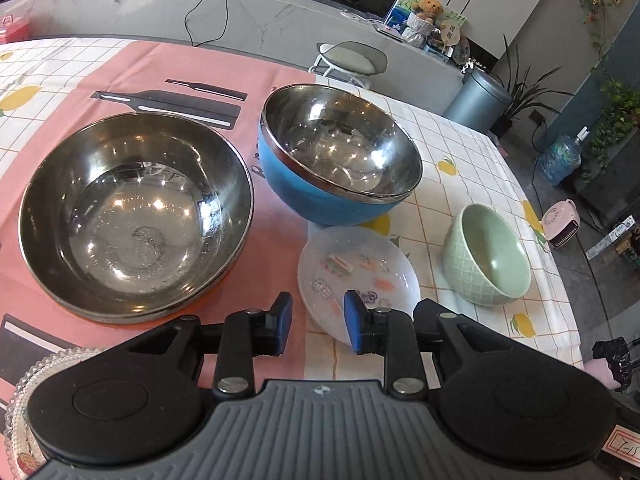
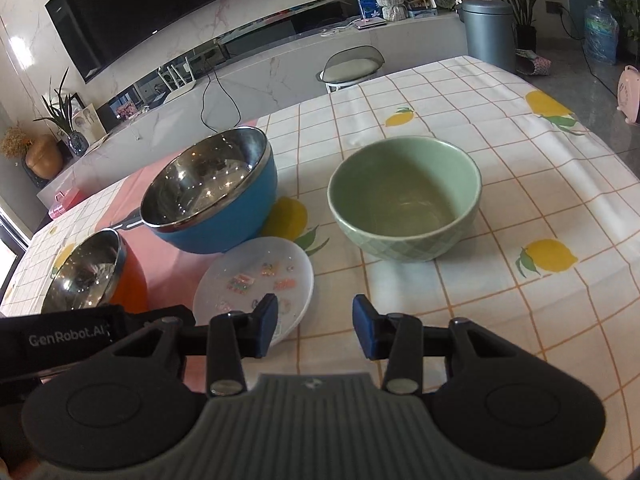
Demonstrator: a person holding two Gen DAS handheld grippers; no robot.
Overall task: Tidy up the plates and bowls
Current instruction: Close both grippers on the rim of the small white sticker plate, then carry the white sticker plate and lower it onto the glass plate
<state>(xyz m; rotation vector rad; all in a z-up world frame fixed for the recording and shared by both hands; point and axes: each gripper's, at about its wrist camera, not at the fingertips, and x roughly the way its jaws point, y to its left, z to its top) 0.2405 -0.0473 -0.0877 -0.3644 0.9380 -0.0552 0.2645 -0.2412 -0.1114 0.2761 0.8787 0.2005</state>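
Note:
A wide steel bowl with an orange outside sits on the pink cloth at the left. Beside it stands a blue bowl with a steel inside. A small white plate with printed pictures lies in front of the blue bowl. A pale green ceramic bowl stands to the right. My left gripper hovers open near the plate's front left edge, nothing between its fingers. My right gripper is open too, empty, between plate and green bowl.
A clear glass dish with a beaded rim lies at the near left, partly under my left gripper. The table has a checked lemon cloth; its right edge drops to the floor. A stool stands beyond the far edge.

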